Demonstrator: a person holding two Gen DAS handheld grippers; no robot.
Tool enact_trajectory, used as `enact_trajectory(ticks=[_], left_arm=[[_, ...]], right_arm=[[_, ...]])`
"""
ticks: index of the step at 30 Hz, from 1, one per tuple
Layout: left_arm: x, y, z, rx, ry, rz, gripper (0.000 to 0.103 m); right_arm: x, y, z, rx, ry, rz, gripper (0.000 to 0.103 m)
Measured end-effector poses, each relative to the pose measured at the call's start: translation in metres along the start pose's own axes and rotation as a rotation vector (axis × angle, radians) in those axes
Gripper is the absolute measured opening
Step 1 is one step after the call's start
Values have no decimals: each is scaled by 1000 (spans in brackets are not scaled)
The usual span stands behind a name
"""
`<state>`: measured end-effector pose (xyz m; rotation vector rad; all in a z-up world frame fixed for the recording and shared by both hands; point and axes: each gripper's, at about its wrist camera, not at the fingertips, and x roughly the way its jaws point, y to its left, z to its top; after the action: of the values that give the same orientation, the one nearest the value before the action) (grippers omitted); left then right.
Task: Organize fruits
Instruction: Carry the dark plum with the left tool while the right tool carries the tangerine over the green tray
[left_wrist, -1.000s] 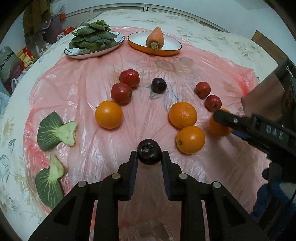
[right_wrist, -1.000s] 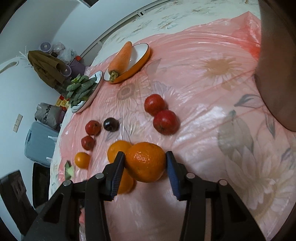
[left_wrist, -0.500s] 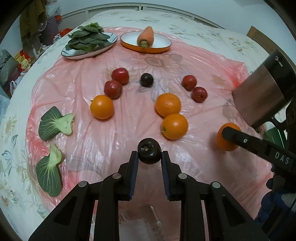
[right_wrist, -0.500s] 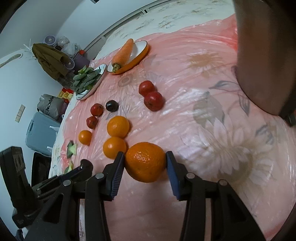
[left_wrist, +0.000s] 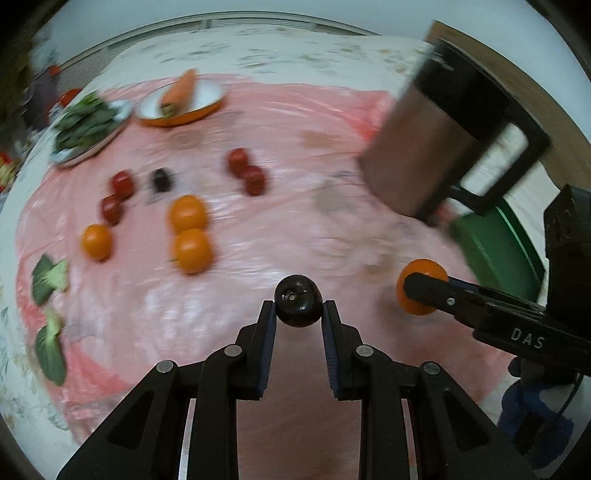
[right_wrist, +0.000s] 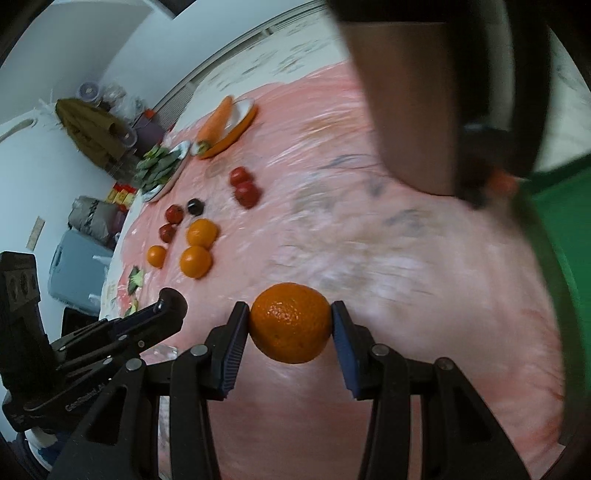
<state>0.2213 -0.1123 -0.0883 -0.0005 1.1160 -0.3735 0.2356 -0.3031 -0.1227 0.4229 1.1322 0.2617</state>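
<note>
Fruits lie scattered over the pink sheet (left_wrist: 295, 122) on our left: three oranges (left_wrist: 187, 213), red fruits (left_wrist: 122, 183) and one dark one (left_wrist: 161, 179), resting loose. In the middle, our left gripper (left_wrist: 298, 321) is clamped on a dark plum (left_wrist: 297, 305) lifted above the sheet. Just to its right, our right gripper (right_wrist: 290, 325) is clamped on an orange (right_wrist: 290, 322), near a brown jug (left_wrist: 424, 144) and a green bin (left_wrist: 495, 247).

I see a dark plum (left_wrist: 298, 305) held above the pink cover, stem end toward me, and a dimpled orange (right_wrist: 290, 322) likewise held aloft. At ten o'clock on the tabletop lie three oranges (left_wrist: 192, 250), four red fruits (left_wrist: 255, 180) and another dark plum (left_wrist: 161, 180).
</note>
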Motion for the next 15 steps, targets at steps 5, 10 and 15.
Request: enact_trajectory(ticks=[5, 10, 15], left_arm=[[5, -54, 6, 84, 14, -72, 21], [8, -107, 13, 162, 18, -146, 21], [14, -159, 23, 223, 4, -215, 21]], right_arm=[[-40, -40, -5, 43, -38, -57, 56], [-79, -88, -3, 87, -88, -148, 56], [-109, -138, 8, 126, -151, -228, 56]])
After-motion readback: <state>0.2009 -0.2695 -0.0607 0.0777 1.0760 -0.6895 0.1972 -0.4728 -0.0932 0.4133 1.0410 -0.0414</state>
